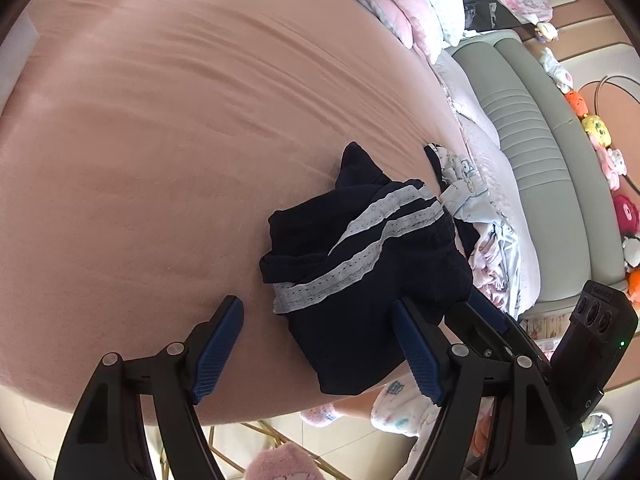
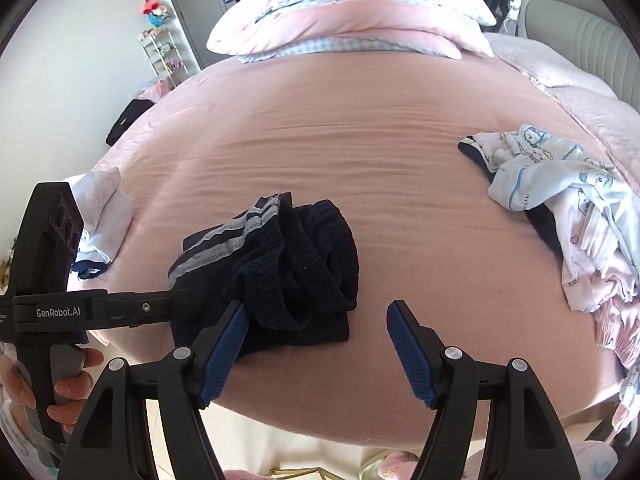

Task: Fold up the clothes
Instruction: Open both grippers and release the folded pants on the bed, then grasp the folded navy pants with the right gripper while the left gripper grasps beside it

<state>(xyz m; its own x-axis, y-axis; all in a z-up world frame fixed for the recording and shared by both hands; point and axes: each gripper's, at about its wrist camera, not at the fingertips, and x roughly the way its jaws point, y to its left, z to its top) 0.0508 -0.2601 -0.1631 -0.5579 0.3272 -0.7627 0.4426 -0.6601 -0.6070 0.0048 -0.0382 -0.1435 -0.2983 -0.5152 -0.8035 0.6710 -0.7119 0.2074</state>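
Note:
Dark navy shorts (image 1: 360, 264) with two grey side stripes lie crumpled near the front edge of the pink bed (image 1: 160, 160). My left gripper (image 1: 316, 304) is open, its jaws wide over the shorts' near end. One finger (image 1: 416, 352) lies over the fabric and the other (image 1: 222, 340) is on bare sheet. In the right wrist view the shorts (image 2: 288, 264) are bunched, waistband up. My right gripper (image 2: 318, 308) is open, its left finger (image 2: 228, 344) against the shorts' edge. The left gripper (image 2: 176, 296) reaches in from the left, held by a hand (image 2: 72, 384).
A heap of light printed clothes (image 2: 560, 208) lies on the bed's right side. White folded cloth (image 2: 104, 212) sits at the left edge. Stacked pillows and a quilt (image 2: 352, 16) are at the far end. A grey headboard (image 1: 532, 160) and plush toys (image 1: 600, 140) are on the right.

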